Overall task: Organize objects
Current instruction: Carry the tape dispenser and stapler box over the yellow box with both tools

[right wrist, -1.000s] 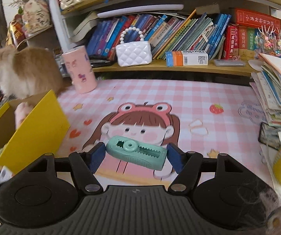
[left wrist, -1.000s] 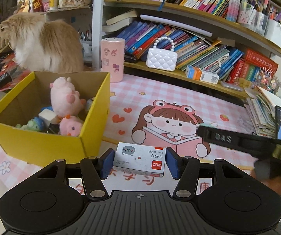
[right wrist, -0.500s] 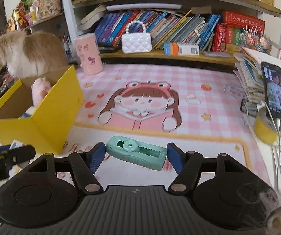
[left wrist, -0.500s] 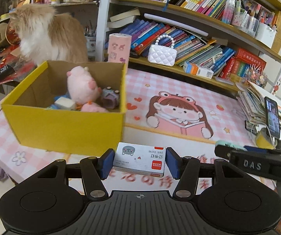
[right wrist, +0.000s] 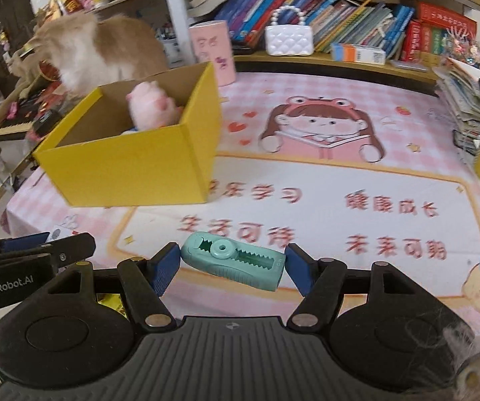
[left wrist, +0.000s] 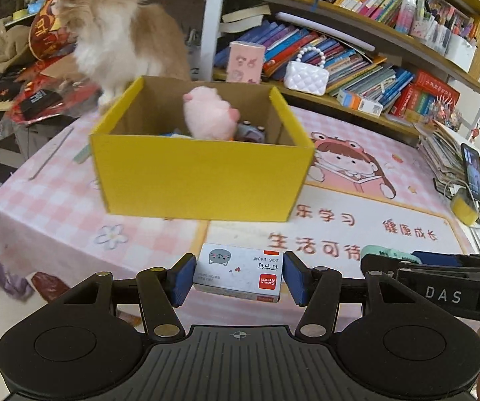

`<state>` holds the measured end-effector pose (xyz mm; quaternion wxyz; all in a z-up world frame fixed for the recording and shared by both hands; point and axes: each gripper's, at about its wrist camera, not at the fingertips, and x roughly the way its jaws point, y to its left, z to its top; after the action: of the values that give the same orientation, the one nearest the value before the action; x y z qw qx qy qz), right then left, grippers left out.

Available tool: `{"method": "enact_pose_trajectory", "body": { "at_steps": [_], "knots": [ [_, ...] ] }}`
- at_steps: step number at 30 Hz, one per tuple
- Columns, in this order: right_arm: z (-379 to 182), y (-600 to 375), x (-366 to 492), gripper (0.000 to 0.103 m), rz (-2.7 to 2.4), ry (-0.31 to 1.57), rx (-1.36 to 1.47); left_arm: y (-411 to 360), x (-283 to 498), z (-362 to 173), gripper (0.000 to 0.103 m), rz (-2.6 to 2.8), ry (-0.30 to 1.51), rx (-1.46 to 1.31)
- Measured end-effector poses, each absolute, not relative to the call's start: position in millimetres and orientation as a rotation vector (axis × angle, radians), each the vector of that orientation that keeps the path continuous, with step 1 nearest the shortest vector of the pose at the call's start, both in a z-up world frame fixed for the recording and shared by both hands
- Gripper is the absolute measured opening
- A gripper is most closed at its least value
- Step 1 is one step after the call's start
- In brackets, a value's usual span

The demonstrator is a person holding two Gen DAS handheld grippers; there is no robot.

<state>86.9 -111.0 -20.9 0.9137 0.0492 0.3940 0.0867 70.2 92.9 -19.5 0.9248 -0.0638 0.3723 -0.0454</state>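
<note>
Yellow box [left wrist: 203,180] farther off, claws (2) retreated

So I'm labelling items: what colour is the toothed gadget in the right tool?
Mint green gadget, clearest in the right wrist view.

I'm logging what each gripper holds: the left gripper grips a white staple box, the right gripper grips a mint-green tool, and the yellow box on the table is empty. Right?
Not quite. The yellow box is not empty: the left wrist view shows a pink plush toy and other small items inside. The rest holds: the left gripper grips the white staple box, and the right gripper grips the mint-green tool.
</note>
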Motion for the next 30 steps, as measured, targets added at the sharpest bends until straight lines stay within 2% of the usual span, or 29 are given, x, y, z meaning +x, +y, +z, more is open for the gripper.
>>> {"method": "enact_pose_trajectory", "body": {
  "at_steps": [16,30],
  "knots": [
    [-12.8,-23.6,61.3,0.067,0.278,0.796,0.085,171.7,24.8,-11.1,0.055,0.004,0.705,-0.167],
    [-6.0,-1.4,61.6,0.067,0.290,0.777,0.016,189.4,30.9,-7.3,0.055,0.015,0.673,-0.241]
  ]
}}
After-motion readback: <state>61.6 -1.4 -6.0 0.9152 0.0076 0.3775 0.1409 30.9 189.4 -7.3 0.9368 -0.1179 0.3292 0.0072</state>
